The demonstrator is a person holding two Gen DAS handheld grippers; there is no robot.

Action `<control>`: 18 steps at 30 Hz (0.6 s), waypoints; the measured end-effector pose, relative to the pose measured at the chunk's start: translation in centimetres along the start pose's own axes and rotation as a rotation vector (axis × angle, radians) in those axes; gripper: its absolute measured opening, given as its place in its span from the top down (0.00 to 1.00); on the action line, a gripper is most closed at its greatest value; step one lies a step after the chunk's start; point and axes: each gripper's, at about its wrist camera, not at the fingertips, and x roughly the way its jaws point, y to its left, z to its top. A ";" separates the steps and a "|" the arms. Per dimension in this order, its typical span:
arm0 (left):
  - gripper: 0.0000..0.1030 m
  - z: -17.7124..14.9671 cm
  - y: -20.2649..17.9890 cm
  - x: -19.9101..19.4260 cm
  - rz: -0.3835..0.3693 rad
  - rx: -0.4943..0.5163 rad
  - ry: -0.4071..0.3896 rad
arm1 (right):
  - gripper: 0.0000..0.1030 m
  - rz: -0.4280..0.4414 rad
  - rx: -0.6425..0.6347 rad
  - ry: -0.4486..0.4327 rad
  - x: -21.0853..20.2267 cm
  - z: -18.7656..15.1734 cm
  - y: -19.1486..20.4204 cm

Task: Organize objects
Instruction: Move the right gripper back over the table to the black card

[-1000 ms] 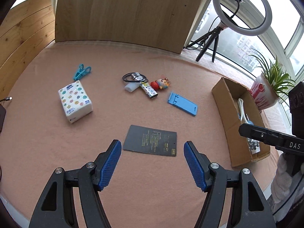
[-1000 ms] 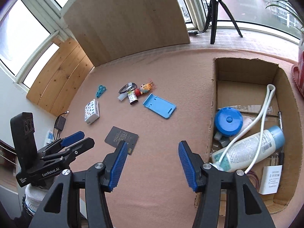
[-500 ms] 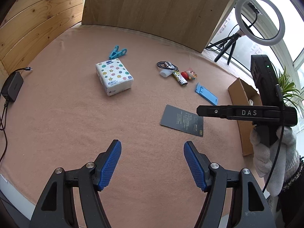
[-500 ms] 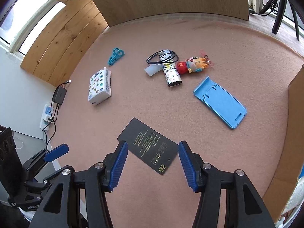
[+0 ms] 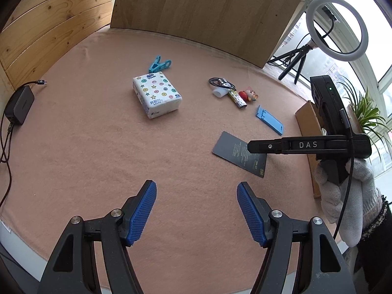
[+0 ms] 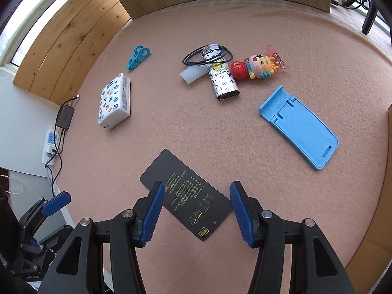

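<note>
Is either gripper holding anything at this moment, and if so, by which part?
Nothing is held. The right gripper hangs open above the black card; the left gripper is open over bare mat.

A home sunroom is suggested; wood-panelled walls (image 5: 49,24), big windows (image 5: 382,56), a potted plant (image 5: 362,112) and a ring light (image 5: 336,28) are seen.

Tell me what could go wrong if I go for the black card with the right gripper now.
1. The black card lies flat on the pink felt; the right gripper, open above it, may find no edge to pinch and only push it along.
2. The card sits diagonally across the jaws, so closing could twist it instead of gripping it.
</note>
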 end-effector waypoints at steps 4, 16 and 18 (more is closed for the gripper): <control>0.30 -0.1 0.0 0.3 -0.005 0.006 0.008 | 0.50 0.032 0.012 0.016 0.1 -1.2 0.6; 0.31 -0.3 -1.3 3.0 -0.049 0.087 0.061 | 0.73 0.196 0.129 0.055 2.3 -3.6 2.5; 0.31 -0.1 -1.7 3.8 -0.067 0.111 0.074 | 0.73 0.163 0.147 0.020 1.9 -3.4 2.3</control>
